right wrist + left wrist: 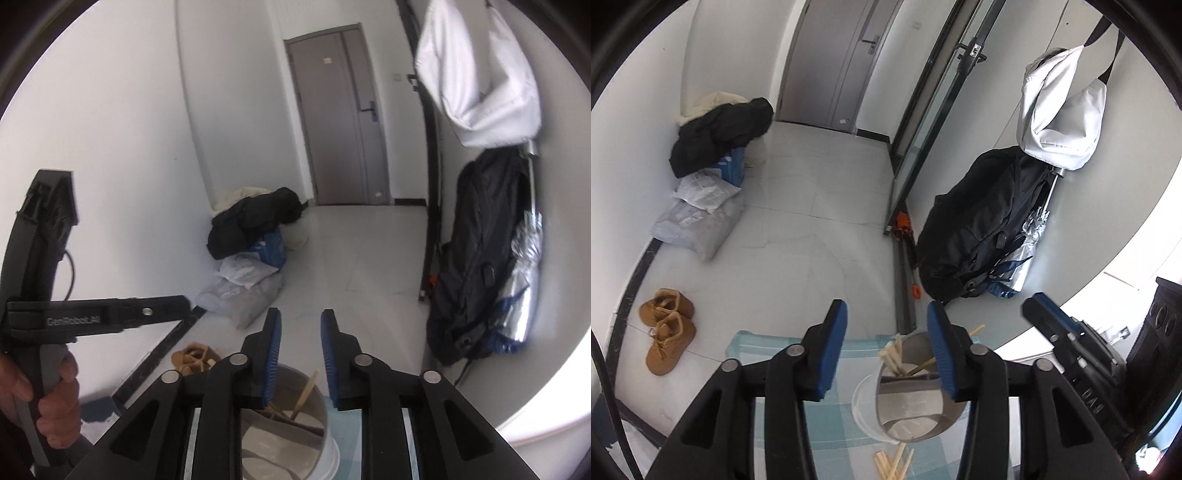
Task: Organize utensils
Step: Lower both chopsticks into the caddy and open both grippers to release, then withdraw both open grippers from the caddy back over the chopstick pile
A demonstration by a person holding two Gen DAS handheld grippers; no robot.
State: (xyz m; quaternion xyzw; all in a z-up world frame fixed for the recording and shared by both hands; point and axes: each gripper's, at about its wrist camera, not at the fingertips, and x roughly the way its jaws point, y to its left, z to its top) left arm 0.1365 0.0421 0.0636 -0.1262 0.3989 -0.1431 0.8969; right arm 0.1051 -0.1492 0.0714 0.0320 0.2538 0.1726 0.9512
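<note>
Though hazily counted: one cup (916,402); several chopsticks (892,356)

Around the grey door (846,62) at the far end of the pale tiled floor: a heap of dark clothing (720,133) over plastic bags (698,218) to its left, tan boots (666,328) nearer, a black backpack (979,221) and white bag (1060,110) to its right.

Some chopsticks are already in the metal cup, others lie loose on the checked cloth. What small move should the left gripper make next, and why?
Probably lower the left gripper toward the loose chopsticks lying on the cloth just in front of the metal cup. Its fingers stand apart with nothing between them, and several chopsticks already lean inside the cup, so the loose ones look like what is left to collect.
</note>
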